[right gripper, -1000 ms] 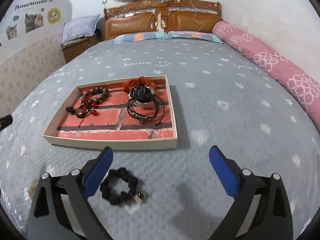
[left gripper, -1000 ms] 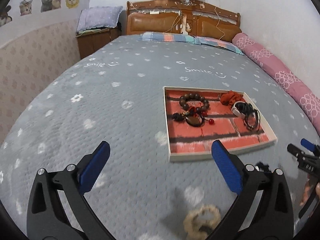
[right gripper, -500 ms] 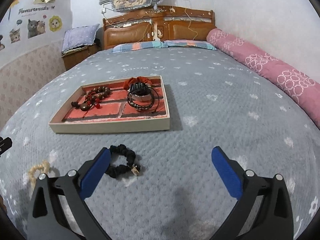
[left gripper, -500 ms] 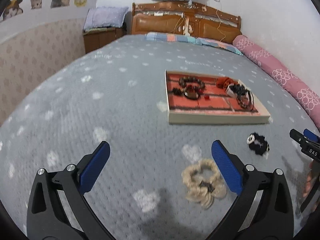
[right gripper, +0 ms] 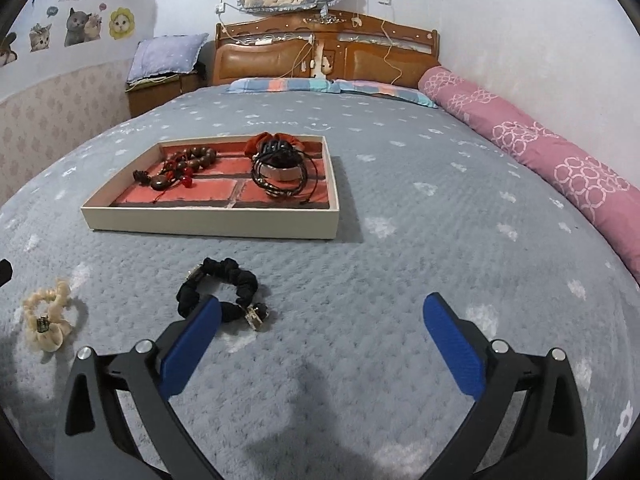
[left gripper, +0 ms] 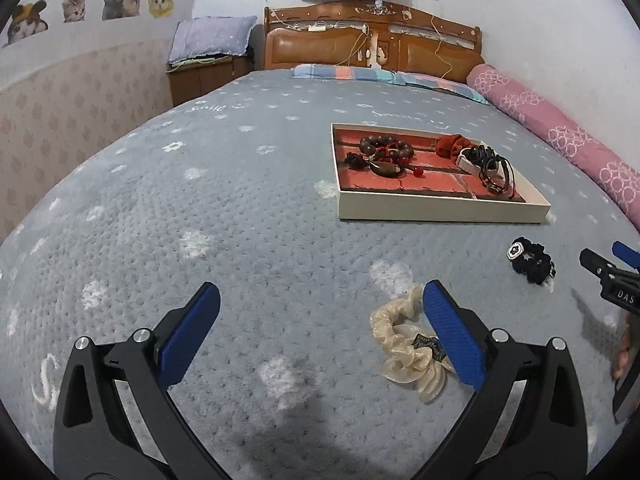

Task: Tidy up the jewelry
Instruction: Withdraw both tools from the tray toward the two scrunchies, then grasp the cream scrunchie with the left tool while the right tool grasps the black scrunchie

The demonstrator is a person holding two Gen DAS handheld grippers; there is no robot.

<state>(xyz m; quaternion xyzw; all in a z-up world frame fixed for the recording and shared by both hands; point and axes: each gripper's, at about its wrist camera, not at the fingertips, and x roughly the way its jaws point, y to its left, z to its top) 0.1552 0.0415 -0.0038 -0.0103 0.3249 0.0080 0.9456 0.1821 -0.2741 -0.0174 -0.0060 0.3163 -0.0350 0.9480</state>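
Both tools gape wide and empty over the grey blanketed bed [right gripper: 400,240]: left tool [left gripper: 320,336] beside the cream fabric scrunchie [left gripper: 404,354], right tool [right gripper: 320,340] by the black scrunchie [right gripper: 224,288], near the shallow brick-patterned tray [right gripper: 208,222]

Cream scrunchie [left gripper: 408,354] and black scrunchie [right gripper: 218,294] lie outside jewelry tray [right gripper: 208,224]
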